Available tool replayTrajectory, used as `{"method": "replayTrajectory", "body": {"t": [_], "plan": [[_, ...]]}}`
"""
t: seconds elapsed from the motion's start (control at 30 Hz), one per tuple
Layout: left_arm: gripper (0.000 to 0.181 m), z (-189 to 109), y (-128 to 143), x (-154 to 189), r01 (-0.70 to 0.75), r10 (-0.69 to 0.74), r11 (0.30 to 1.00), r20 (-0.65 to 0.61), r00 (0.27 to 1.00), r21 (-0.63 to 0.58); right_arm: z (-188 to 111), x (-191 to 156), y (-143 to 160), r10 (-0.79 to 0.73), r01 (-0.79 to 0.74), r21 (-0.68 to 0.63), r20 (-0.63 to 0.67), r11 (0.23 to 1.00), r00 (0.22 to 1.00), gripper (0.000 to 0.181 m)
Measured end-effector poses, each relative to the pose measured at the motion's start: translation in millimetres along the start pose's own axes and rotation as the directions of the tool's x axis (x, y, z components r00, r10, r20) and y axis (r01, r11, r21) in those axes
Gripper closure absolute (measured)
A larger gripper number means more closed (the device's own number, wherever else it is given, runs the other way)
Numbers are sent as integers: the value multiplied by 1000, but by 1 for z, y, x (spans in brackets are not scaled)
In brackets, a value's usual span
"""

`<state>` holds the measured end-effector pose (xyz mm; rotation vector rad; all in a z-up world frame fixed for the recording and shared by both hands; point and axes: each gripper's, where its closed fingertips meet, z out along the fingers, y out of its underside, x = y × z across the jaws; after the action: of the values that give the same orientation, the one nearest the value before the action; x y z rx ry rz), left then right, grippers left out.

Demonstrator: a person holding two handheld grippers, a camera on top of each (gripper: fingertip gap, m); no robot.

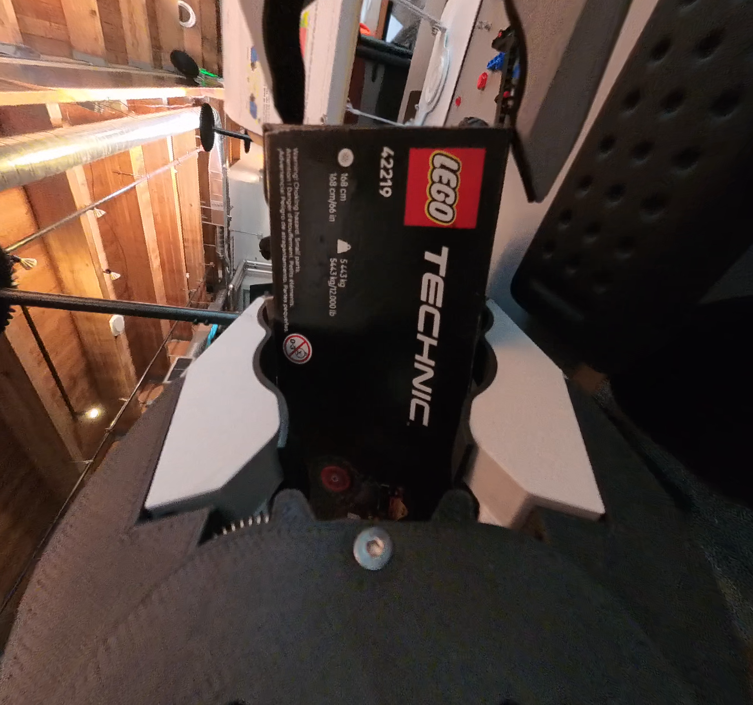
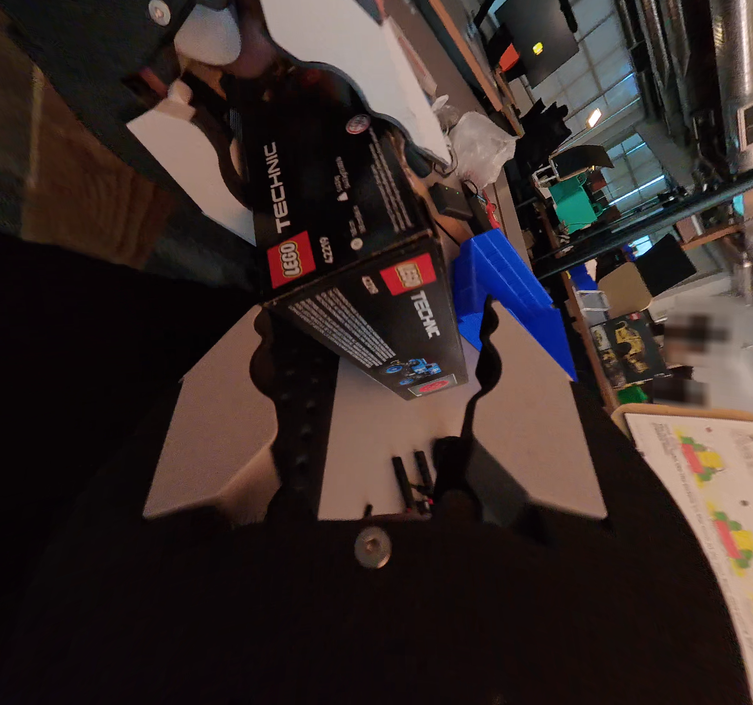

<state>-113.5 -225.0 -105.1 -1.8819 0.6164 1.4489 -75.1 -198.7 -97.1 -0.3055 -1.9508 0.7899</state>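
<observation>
Cardboard, black and printed, makes up the box (image 1: 383, 278), which is held off the table (image 2: 366, 433), clamped across its narrow end by the left gripper (image 1: 377, 367), and judged light, stiff yet crushable, while the right gripper (image 2: 373, 380) is spread open just beside its far end.

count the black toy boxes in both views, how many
1, as far as shows: the black toy box is clamped between the left tongs, and in the right wrist view the same box sits ahead of the open right tongs. Others may be hidden.
</observation>
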Motion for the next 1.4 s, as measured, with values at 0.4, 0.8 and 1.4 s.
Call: {"method": "replayTrajectory", "body": {"t": [0.4, 0.8, 1.4], "plan": [[93, 32, -24, 98, 153, -143, 988, -324, 935, 4, -10, -47, 41, -67, 98, -126, 230, 987, 971, 117], [145, 3, 19, 36, 543, -493, 838, -510, 705, -60, 15, -53, 58, -92, 130, -203, 187, 970, 978, 168], [181, 117, 51, 54, 603, -650, 748, -492, 579, -279, 18, -81, 31, -251, 263, -14, 255, 965, 934, 174]]}}
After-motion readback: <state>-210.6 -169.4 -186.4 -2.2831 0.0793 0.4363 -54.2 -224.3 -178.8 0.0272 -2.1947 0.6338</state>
